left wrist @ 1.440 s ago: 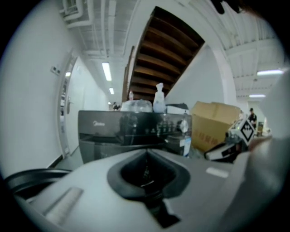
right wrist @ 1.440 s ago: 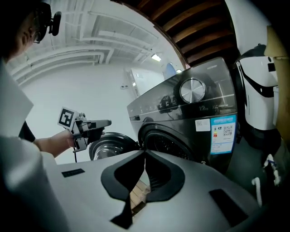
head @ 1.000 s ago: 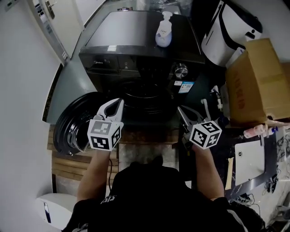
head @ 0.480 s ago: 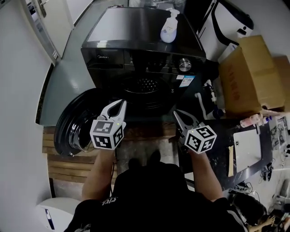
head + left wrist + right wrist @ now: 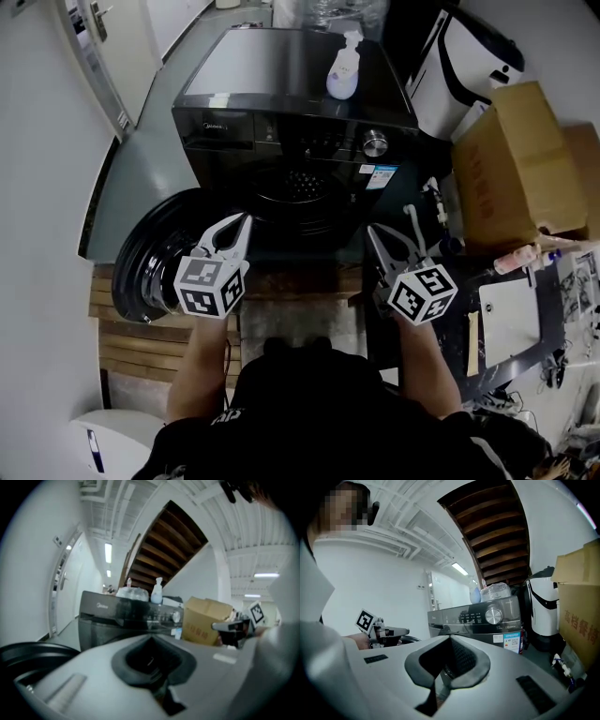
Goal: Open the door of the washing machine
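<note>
Left of the washing machine (image 5: 291,103), the round door (image 5: 150,258) is seen swung wide open, with its dark inner side shown. The hole (image 5: 300,192) in the front of the washing machine is uncovered, so the job looks done.

The door is judged to be heavy and stiff, made of hard plastic and thick glass, and it is held by a hinge on the side next to the washing machine. The glass is likely smooth and slippery. So the door is best taken by the rim farthest from the washing machine, where a small push turns it easily. It should not be slammed.

In front of the washing machine, the left gripper (image 5: 236,223) is held close to the hinge side of the door, and no touch can be seen. The right gripper (image 5: 375,234) is held at the other side of the hole. Both are pointed almost level toward the washing machine. Both pairs of jaws are pressed together, and nothing is pinched in them.
</note>
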Demonstrator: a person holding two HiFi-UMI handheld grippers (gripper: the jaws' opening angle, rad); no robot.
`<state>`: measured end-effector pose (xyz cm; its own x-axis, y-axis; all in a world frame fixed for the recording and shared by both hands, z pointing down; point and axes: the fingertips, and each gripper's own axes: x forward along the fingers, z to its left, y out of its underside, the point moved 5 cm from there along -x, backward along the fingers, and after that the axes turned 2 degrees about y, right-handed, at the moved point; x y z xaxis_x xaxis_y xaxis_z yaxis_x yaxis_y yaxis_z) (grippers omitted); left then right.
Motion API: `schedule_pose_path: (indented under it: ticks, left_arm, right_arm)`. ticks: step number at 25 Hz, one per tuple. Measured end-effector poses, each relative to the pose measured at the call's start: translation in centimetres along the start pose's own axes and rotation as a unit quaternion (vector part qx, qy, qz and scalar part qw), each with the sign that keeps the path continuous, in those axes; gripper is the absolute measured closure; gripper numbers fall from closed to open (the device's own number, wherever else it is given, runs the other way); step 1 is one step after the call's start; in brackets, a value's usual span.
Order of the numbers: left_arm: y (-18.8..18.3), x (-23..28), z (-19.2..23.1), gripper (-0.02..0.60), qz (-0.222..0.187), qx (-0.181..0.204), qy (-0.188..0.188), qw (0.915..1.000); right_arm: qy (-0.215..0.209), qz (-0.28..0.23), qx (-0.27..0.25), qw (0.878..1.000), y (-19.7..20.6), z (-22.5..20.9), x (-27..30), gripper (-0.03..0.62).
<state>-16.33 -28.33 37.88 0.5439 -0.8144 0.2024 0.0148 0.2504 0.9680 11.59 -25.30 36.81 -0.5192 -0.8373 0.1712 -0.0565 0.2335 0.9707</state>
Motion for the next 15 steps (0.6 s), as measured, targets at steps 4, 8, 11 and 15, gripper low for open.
schedule_pose_path:
  ticks: [4, 8, 11, 15]
  left_arm:
    - [-0.9, 0.7, -0.3, 0.572, -0.009, -0.004, -0.022, 0.9997]
    - [-3.4, 1.9, -1.5, 0.572, -0.029, 0.015, -0.02, 0.9993]
    - [-5.4, 2.7, -2.0, 0.572, -0.038, 0.031, -0.019, 0.9986]
    - [-7.2, 3.8, -2.4, 0.572, -0.048, 0.056, -0.024, 0.997]
  right_arm:
    - [0.006, -0.019, 0.002, 1.0, -1.8, -2.4, -0.8, 0.6]
    - [-0.007, -0.051, -0.007, 0.999, -4.5, -3.3, -0.3, 0.6]
    - [-0.019, -0.078, -0.017, 0.997, -6.9, -2.8, 0.4, 0.6]
    - [-0.033, -0.099, -0.045, 0.994, -9.2, -2.0, 1.2, 0.6]
